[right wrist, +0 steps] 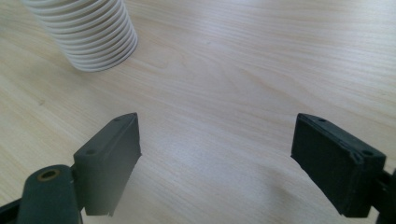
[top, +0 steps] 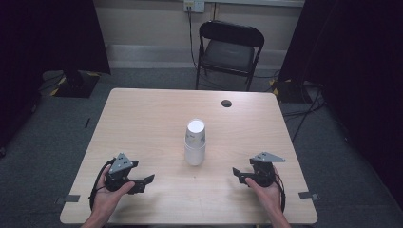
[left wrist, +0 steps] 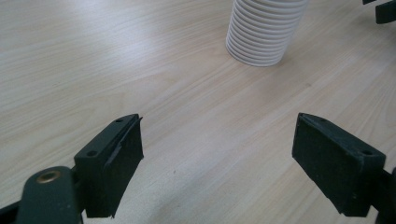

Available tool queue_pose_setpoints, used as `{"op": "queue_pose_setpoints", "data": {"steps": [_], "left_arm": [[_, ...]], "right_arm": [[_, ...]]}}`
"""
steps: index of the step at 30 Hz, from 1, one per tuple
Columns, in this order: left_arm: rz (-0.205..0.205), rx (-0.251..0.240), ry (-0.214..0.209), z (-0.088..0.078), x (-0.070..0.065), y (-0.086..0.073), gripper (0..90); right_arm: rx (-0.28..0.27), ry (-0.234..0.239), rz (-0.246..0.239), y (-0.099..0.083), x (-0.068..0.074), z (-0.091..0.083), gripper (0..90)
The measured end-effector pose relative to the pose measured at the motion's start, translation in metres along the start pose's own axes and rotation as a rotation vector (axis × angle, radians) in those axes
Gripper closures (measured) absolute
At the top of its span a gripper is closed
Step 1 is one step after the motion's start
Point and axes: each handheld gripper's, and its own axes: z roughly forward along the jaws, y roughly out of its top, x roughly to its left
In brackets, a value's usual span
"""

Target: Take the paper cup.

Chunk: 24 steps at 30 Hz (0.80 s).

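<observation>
Two grippers are resting low over the near part of the tabletop (top: pixel 142 114), the left gripper (top: pixel 151 179) and the right gripper (top: pixel 235 172) facing each other with the stack of white paper cups (top: pixel 195 142) standing upside down between them, a little farther from the person. Both sets of fingers are standing wide and holding nothing; in the left gripper view one finger (left wrist: pixel 112 163) is framing bare wood, with the stack (left wrist: pixel 264 30) well ahead and off to the right.

Risk is sitting mostly in the stack's shape, as I judge it: it is tall, narrow and light, so a sideways nudge from either approaching finger is likely to be tipping it over. Squeezing thin paper walls hard could be crushing them, and nested cups may be lifting together rather than singly.
</observation>
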Motion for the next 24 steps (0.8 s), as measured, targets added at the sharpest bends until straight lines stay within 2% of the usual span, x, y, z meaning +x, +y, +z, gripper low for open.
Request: {"op": "queue_pose_setpoints", "data": {"steps": [4,5,8,11,13,14,16,18,19,22,24], "left_arm": [[-0.003,0.008,-0.004,0.002,0.000,0.000,15.9],[-0.008,0.012,-0.016,0.002,0.000,0.001,15.9],[-0.010,0.007,-0.011,0.002,-0.001,0.000,16.0],[-0.010,0.002,-0.018,0.002,-0.001,0.001,15.9],[-0.026,0.003,-0.023,0.003,-0.002,0.001,15.7],[-0.028,0.002,-0.030,0.003,-0.003,0.001,15.7],[-0.039,0.000,-0.017,0.004,-0.004,0.001,16.3],[-0.020,0.003,-0.016,0.004,-0.005,0.000,16.4],[-0.003,-0.002,-0.015,0.003,-0.007,0.000,18.0],[-0.004,-0.010,-0.028,0.002,-0.007,0.000,20.9],[0.012,-0.020,-0.026,0.001,-0.008,0.000,21.5]], "right_arm": [[0.002,0.012,-0.021,0.001,0.003,0.001,15.1],[-0.002,0.014,-0.027,0.001,0.004,0.001,15.1],[-0.010,0.059,-0.062,0.003,0.009,0.002,17.2],[-0.014,0.071,-0.079,0.004,0.013,0.001,18.5],[-0.021,0.107,-0.099,0.006,0.020,-0.001,21.9],[-0.021,0.107,-0.099,0.006,0.020,-0.001,21.9],[-0.022,0.122,-0.109,0.007,0.024,-0.003,21.7],[-0.018,0.134,-0.119,0.010,0.027,-0.005,22.8],[-0.037,0.145,-0.118,0.014,0.031,-0.008,23.2],[-0.048,0.157,-0.121,0.018,0.034,-0.009,23.5],[-0.046,0.177,-0.114,0.023,0.037,-0.009,24.4]]}}
